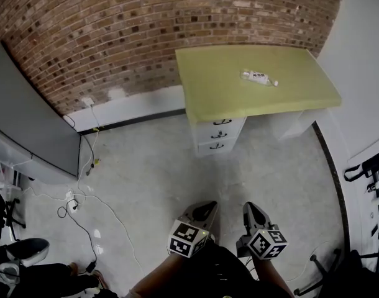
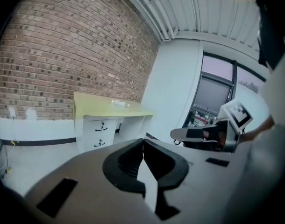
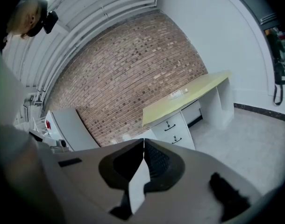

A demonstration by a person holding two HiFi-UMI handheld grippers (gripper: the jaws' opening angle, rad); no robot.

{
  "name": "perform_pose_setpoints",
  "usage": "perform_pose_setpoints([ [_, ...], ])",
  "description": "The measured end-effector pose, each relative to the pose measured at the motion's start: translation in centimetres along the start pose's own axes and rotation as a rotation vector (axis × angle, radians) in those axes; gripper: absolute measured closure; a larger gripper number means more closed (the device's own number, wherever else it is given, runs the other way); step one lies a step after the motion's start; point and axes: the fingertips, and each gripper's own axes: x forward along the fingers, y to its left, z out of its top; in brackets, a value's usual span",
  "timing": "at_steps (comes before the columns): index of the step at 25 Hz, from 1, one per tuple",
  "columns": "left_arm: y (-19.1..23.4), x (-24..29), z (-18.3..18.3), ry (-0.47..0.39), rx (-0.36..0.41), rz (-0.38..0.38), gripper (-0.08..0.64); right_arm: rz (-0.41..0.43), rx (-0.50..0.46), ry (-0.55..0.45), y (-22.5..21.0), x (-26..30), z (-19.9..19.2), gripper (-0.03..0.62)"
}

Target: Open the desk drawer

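Observation:
A desk with a yellow-green top [image 1: 255, 79] stands against the brick wall, with a white drawer unit [image 1: 218, 135] under its left end. The drawers are closed, each with a dark handle [image 1: 222, 122]. The desk [image 2: 110, 110] also shows small and far off in the left gripper view, and the desk [image 3: 184, 99] in the right gripper view. My left gripper [image 1: 208, 208] and right gripper [image 1: 251, 208] hover low in the head view, well short of the desk. Both are shut with nothing between the jaws, left gripper [image 2: 143, 141], right gripper [image 3: 143, 141]. A small white packet [image 1: 259, 77] lies on the desk top.
A grey cabinet [image 1: 28, 126] stands at the left. Cables [image 1: 84, 197] trail over the pale floor [image 1: 146, 185] from a wall socket. A black chair base [image 1: 320, 272] and a rack [image 1: 373, 172] sit at the right. A white wall [image 1: 363, 54] borders the desk's right end.

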Motion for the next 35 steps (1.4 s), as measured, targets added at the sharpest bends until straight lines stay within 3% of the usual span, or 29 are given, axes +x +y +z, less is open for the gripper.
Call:
perform_pose_setpoints([
  [11,2.0,5.1,1.9,-0.009,0.005,-0.01,0.549,0.002,0.013,-0.02,-2.7,4.2,2.9,0.58],
  [27,8.8,13.5,8.7,0.0,0.0,-0.043,0.549,-0.039,0.049,-0.024,-6.1,13.5,9.6,0.58],
  [35,11.7,16.7,9.8,0.027,0.006,-0.044,0.549,-0.024,0.07,-0.031,-7.0,17.6,11.8,0.58],
])
